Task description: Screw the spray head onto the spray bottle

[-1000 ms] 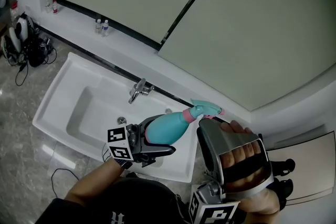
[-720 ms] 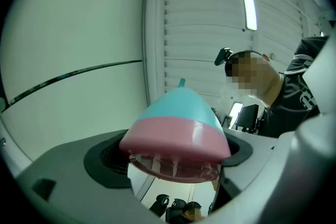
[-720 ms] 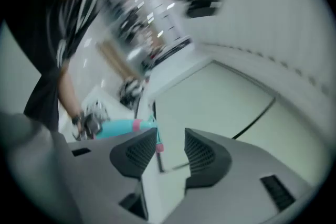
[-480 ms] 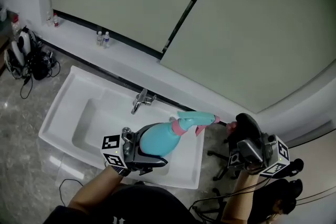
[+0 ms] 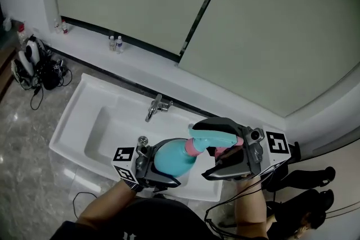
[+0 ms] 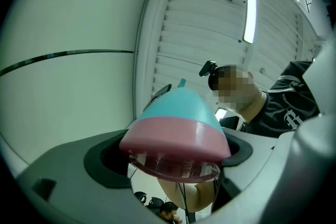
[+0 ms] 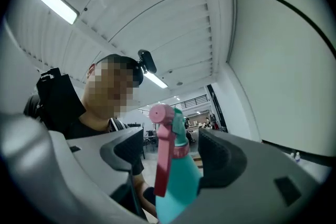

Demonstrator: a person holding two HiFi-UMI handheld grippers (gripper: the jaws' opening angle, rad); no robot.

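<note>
A teal spray bottle (image 5: 171, 157) with a pink collar and a teal spray head (image 5: 212, 133) points up and to the right over the sink. My left gripper (image 5: 165, 166) is shut on the bottle's lower body. In the left gripper view the bottle's pink-banded base (image 6: 176, 136) sits pinched between the dark pads. My right gripper (image 5: 202, 150) reaches in from the right. Its jaws have just been opening and stand wide on either side of the spray head (image 7: 173, 128) and pink trigger (image 7: 160, 165), with gaps on both sides.
Below lies a white sink (image 5: 84, 121) with a chrome faucet (image 5: 157, 105). Small bottles (image 5: 115, 43) stand on the ledge behind it. Headphones and cables (image 5: 34, 67) lie on the floor at the left. Dark chair legs (image 5: 306, 177) show at the right. A person is behind both grippers.
My right gripper swung in from the right and now straddles the spray head with its jaws wider apart. The left gripper has lifted and tipped the bottle slightly.
</note>
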